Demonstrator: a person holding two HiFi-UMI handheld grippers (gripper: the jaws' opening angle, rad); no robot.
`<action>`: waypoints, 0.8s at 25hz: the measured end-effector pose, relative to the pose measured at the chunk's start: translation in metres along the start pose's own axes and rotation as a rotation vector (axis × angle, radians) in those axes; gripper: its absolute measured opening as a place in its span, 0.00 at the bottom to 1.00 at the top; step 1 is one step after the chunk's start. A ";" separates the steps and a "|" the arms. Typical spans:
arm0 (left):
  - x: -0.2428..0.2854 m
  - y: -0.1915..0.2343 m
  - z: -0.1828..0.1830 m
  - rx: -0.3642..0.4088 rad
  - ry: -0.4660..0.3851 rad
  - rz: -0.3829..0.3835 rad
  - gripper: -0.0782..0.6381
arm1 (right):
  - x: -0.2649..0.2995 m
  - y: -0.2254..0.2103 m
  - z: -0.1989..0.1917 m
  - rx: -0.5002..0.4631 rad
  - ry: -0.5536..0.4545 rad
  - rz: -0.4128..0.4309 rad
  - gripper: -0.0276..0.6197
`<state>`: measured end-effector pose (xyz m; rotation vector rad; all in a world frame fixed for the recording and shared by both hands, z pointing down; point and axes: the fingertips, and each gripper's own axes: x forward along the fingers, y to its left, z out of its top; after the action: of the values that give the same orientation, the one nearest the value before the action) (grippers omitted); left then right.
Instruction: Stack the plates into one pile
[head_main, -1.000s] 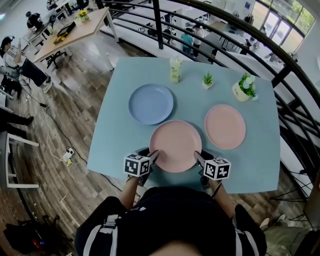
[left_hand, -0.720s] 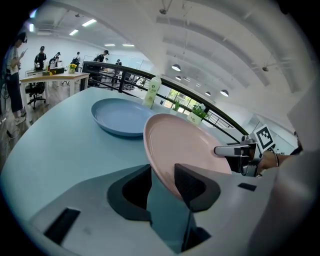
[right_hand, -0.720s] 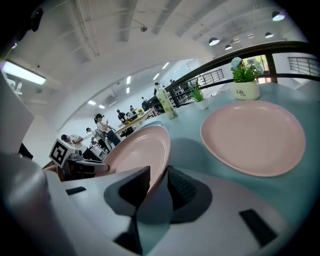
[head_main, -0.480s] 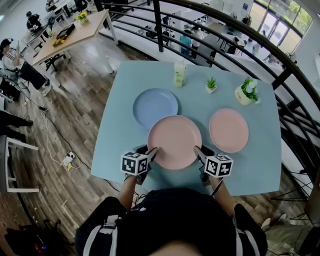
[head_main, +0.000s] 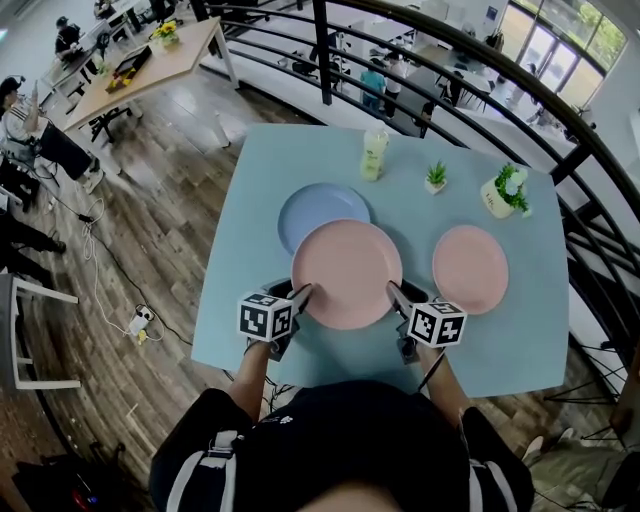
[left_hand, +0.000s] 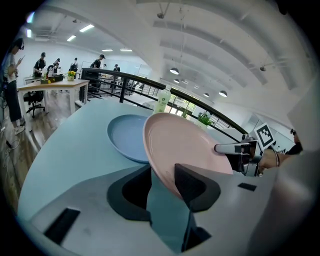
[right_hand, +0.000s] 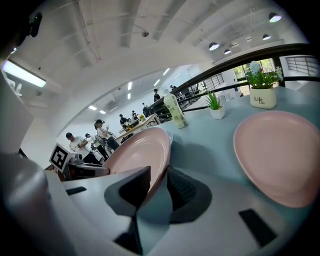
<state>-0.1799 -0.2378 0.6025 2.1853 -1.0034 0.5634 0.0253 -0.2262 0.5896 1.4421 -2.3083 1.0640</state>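
A large pink plate (head_main: 347, 272) hangs above the blue table (head_main: 250, 190), held by both grippers. My left gripper (head_main: 301, 296) is shut on its near left rim, and my right gripper (head_main: 393, 293) is shut on its near right rim. The plate overlaps the near edge of a blue plate (head_main: 320, 212) lying behind it. In the left gripper view the pink plate (left_hand: 185, 150) sits between the jaws with the blue plate (left_hand: 127, 137) beyond. A second pink plate (head_main: 470, 268) lies flat at the right, also shown as the second pink plate (right_hand: 280, 155) in the right gripper view.
At the table's far side stand a pale green bottle (head_main: 375, 152), a small potted plant (head_main: 435, 178) and a white pot with flowers (head_main: 505, 190). A dark railing (head_main: 560, 120) curves behind the table. Wooden floor and desks with people lie to the left.
Both grippers have carried the pink plate away from me and a little to the left, so it now overlaps the blue plate's near edge.
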 end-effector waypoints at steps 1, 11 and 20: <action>0.000 0.004 0.003 0.003 0.000 0.001 0.31 | 0.003 0.002 0.002 0.000 -0.004 0.001 0.20; 0.007 0.042 0.026 0.013 0.005 0.005 0.31 | 0.039 0.012 0.023 0.021 -0.033 0.000 0.20; 0.022 0.076 0.043 0.002 -0.004 0.035 0.31 | 0.074 0.013 0.034 0.031 -0.025 -0.012 0.20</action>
<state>-0.2215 -0.3168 0.6156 2.1753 -1.0454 0.5768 -0.0160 -0.2966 0.5984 1.4866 -2.3071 1.0897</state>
